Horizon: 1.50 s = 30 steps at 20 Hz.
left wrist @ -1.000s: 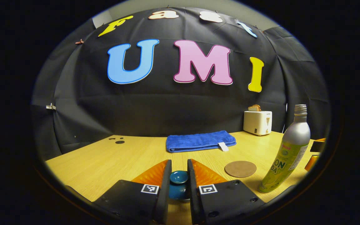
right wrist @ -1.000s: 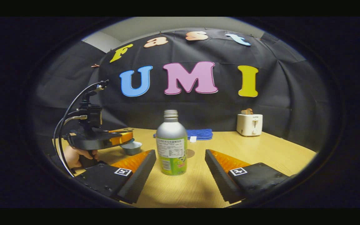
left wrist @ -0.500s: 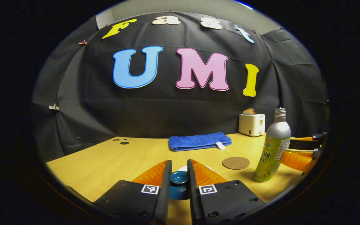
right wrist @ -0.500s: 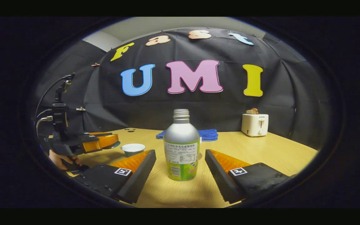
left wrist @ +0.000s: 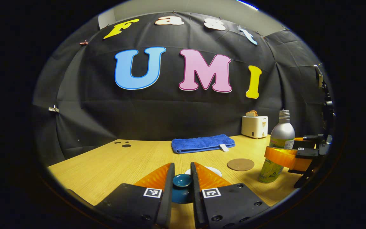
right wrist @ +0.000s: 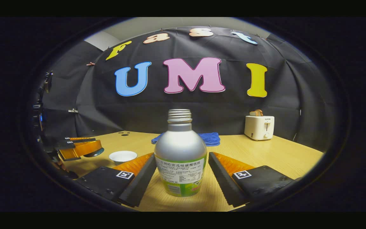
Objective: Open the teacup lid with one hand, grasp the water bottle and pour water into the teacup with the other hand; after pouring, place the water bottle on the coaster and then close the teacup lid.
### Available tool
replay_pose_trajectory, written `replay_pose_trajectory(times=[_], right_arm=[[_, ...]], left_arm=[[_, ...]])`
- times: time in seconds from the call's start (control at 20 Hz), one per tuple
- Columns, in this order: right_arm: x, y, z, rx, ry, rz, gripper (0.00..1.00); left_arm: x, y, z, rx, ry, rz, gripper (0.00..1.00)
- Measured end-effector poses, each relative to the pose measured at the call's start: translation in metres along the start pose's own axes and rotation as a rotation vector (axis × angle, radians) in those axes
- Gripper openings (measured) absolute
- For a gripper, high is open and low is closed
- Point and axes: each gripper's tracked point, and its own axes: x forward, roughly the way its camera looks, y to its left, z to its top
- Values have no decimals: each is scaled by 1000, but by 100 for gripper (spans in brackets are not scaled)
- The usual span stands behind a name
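Left gripper view showed the left tongs (left wrist: 182, 181) pinching the knob of the blue teacup lid (left wrist: 181, 187), held above the wooden worktop (left wrist: 113, 162), with the white teacup (left wrist: 213, 170) just beyond and a round coaster (left wrist: 240, 164) nearby. Right gripper view showed the right tongs (right wrist: 183, 168) spread on either side of the upright water bottle (right wrist: 180, 152), not visibly pressing it.

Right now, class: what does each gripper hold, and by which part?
The left gripper holds the teacup lid by its knob. The right gripper holds nothing: its fingers stand open either side of the water bottle.
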Motion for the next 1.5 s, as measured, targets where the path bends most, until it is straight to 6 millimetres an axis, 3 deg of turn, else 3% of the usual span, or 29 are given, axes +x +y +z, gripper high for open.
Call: replay_pose_trajectory(times=[0.15,0.2,0.25,0.6,0.85,1.05,1.25,1.5], right_arm=[[7,0,-1,0,1,-3,97],[6,-1,-2,-2,1,-11,85],[6,-2,-1,-1,0,-16,83],[8,12,-2,3,1,52,83],[14,15,-2,-27,14,73,74],[23,9,1,-197,32,47,74],[40,8,1,-405,39,29,74],[55,10,28,-768,-17,19,74]], left_arm=[[1,0,0,0,0,-4,31],[1,-1,-1,0,0,-7,31],[2,-1,0,1,-1,-8,31],[8,20,-1,0,2,20,31],[21,37,-2,2,2,-2,31],[27,55,-3,1,3,8,31],[28,55,-2,1,4,-2,32],[28,53,-2,1,3,-33,32]])
